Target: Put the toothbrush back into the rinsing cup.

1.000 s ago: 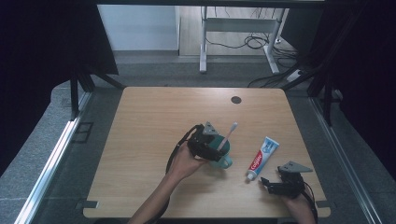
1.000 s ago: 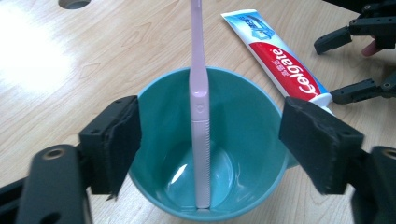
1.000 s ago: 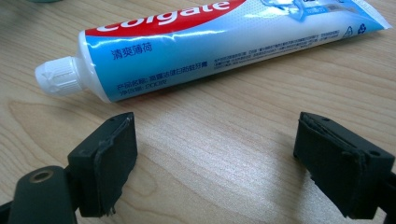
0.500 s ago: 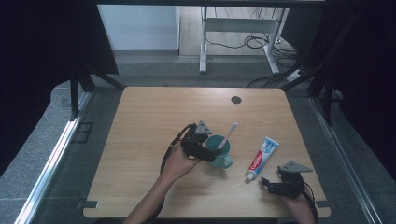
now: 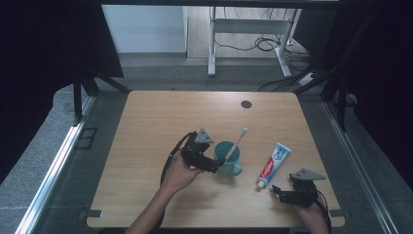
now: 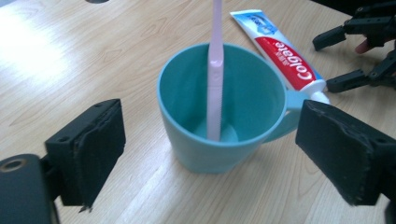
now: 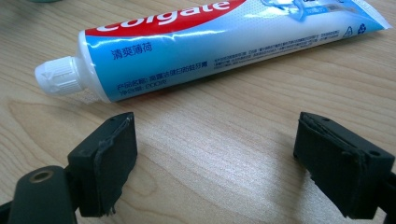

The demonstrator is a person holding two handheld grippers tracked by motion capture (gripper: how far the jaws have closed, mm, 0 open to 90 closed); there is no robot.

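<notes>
Left gripper view: we judge toothbrush (image 6: 215, 70) seated in cup (image 6: 224, 140) ahead of just-opening, empty left gripper (image 6: 219, 154); toothpaste (image 7: 224, 42) untouched beyond spread right gripper (image 7: 215, 163).

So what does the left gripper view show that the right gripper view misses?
Left gripper view: a teal mug with a pink toothbrush standing in it, between the left gripper's open jaws, which have just been opening, and the right gripper beyond. Right gripper view: the tube's small print and the right gripper's open jaws over bare wood. Both: the Colgate toothpaste tube and the wooden table.

Toothbrush (image 5: 237, 143) upright in cup (image 5: 228, 158) mid-table, toothpaste tube (image 5: 274, 164) flat just to its right.
</notes>
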